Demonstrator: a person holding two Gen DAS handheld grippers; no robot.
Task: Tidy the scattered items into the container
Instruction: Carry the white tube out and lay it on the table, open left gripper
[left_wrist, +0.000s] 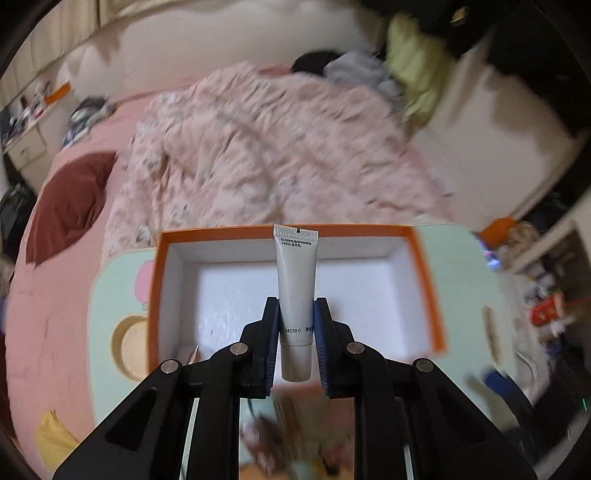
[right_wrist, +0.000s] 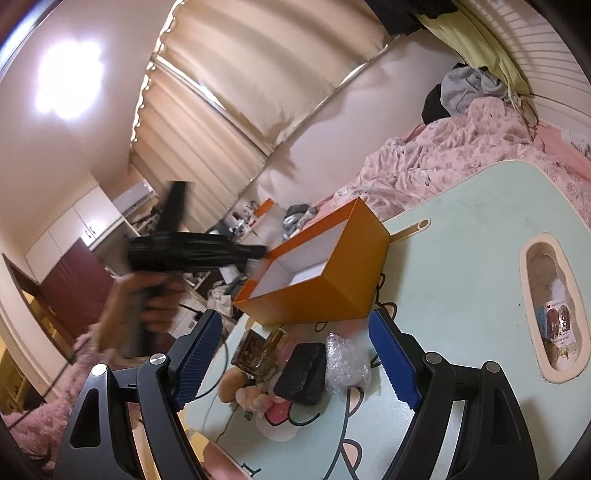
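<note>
Three items beside orange box (right_wrist: 314, 280): perfume bottle (right_wrist: 264, 352), black case (right_wrist: 301, 373), plastic wrap (right_wrist: 345, 360)

We are in a home bedroom: a rumpled pink floral quilt (left_wrist: 258, 147) covers a bed with pink sheets (left_wrist: 48, 280), beige pleated curtains (right_wrist: 229, 92) hang behind, and a pale green cartoon-printed lap table (right_wrist: 480, 280) sits on top.
</note>
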